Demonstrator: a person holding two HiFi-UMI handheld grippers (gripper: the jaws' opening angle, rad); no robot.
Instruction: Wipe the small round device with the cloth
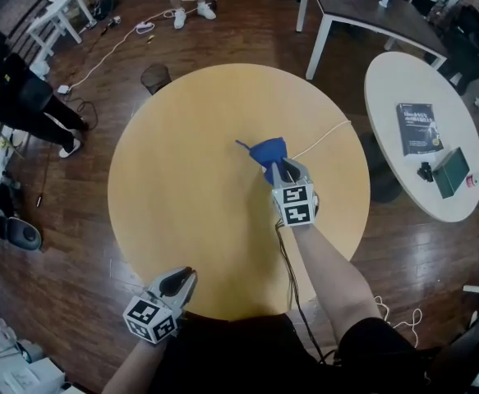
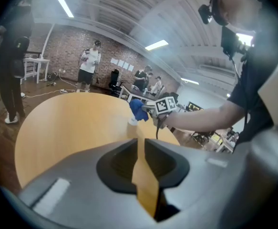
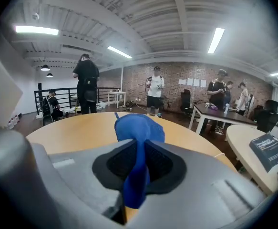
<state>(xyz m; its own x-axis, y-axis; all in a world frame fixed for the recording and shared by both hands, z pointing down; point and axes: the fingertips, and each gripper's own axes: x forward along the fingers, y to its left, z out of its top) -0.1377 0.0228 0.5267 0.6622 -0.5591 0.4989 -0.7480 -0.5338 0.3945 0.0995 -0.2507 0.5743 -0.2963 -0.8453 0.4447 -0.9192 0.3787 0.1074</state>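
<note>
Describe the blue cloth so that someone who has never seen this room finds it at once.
Find the big round wooden table in the middle of the room. Right of its centre, the right gripper pinches a bunched blue cloth, beside a thin white cable. It is the only blue thing over that table.

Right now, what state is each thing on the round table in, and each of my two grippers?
blue cloth: bunched, clamped in the right gripper.
right gripper: shut on the blue cloth.
small round device: sitting on the round table, just under the blue cloth; contact unclear.
white cable: slack, trailing to the table's edge.
left gripper: jaws a slit apart, empty.
</note>
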